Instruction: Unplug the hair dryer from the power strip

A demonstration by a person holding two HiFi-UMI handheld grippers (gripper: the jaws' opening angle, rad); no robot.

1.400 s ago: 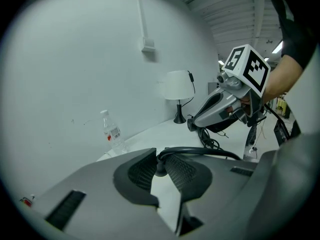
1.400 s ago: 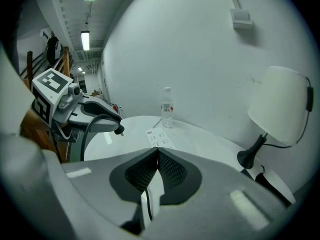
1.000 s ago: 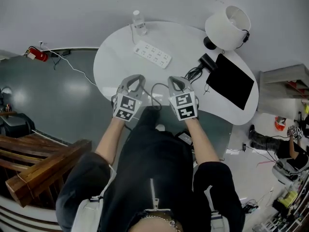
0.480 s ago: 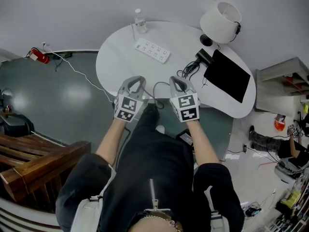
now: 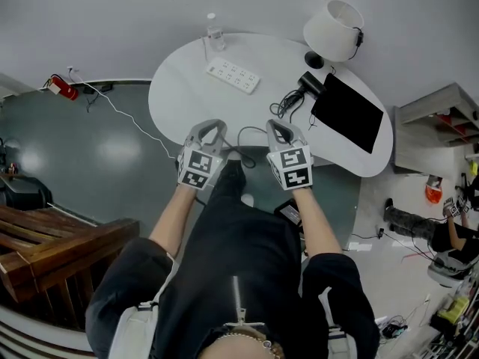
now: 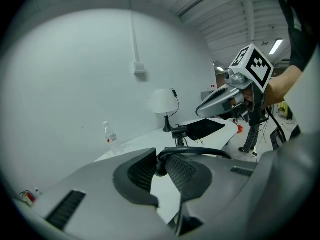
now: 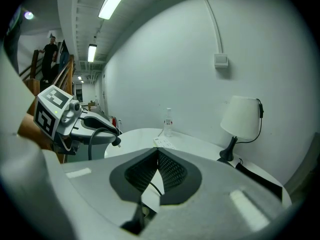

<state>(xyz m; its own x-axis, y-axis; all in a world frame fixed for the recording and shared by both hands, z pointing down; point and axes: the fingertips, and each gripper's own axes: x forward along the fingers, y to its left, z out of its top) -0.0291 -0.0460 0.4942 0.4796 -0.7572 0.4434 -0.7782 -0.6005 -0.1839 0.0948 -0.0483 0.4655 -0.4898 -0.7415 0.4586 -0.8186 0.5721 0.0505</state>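
The white power strip [image 5: 233,76] lies at the far side of the oval white table [image 5: 179,96], no plug showing in it. The black hair dryer [image 5: 310,84] rests by the lamp, its cord [image 5: 247,132] looping toward me. My left gripper [image 5: 212,126] hangs over the table's near edge, shut on the black plug [image 6: 160,168] at the cord's end. Beside it, my right gripper [image 5: 278,126] is shut, pads [image 7: 170,171] meeting. A thin stretch of cord shows just below them; I cannot tell whether it is pinched.
A water bottle [image 5: 215,31] stands behind the strip. A white lamp [image 5: 333,30] and a black flat pad [image 5: 349,113] fill the table's right end. Wooden steps [image 5: 52,253] lie at left. A person [image 5: 449,230] sits at far right.
Both grippers have drawn back from the table's middle toward its near edge and risen slightly. The left keeps hold of the plug, and the cord loop trails after it.
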